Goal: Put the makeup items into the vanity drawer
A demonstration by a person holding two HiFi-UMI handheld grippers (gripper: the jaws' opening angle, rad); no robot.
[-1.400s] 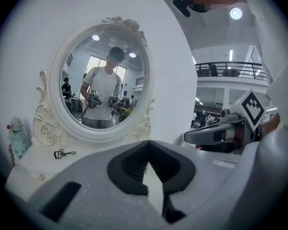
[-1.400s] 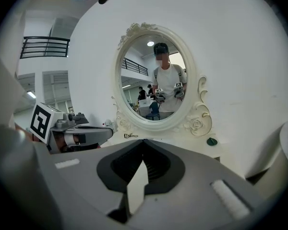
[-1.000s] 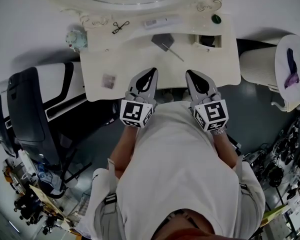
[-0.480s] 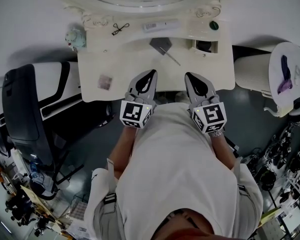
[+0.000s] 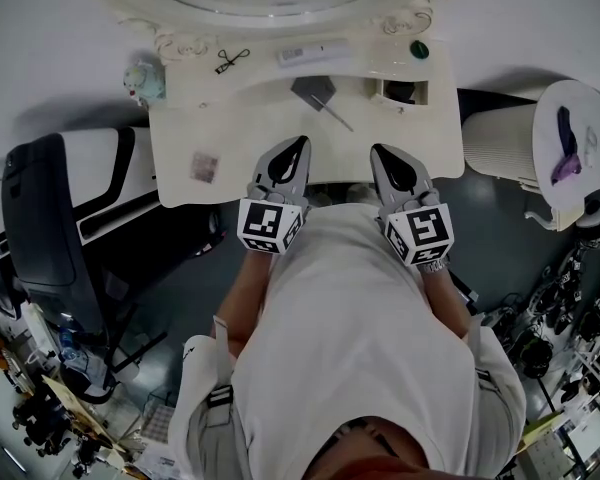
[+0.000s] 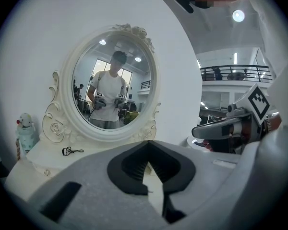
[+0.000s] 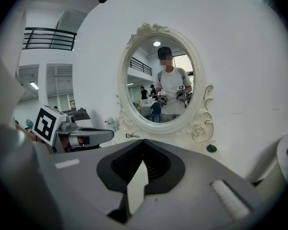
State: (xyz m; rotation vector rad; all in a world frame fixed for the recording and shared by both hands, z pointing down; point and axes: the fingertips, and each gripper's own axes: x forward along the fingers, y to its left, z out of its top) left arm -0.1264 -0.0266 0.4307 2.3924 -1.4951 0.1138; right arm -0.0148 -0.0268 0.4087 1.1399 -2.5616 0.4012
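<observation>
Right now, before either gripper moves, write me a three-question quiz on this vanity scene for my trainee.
1. True or false: the left gripper and the right gripper are both shut with nothing between their jaws.
2. The eyelash curler lies: A) on top of the vanity, towards its back left; B) inside a drawer; C) on the floor.
3. What figure stands at the vanity's back left corner?
Key: 1 true; 2 A; 3 the snowman figurine.
</observation>
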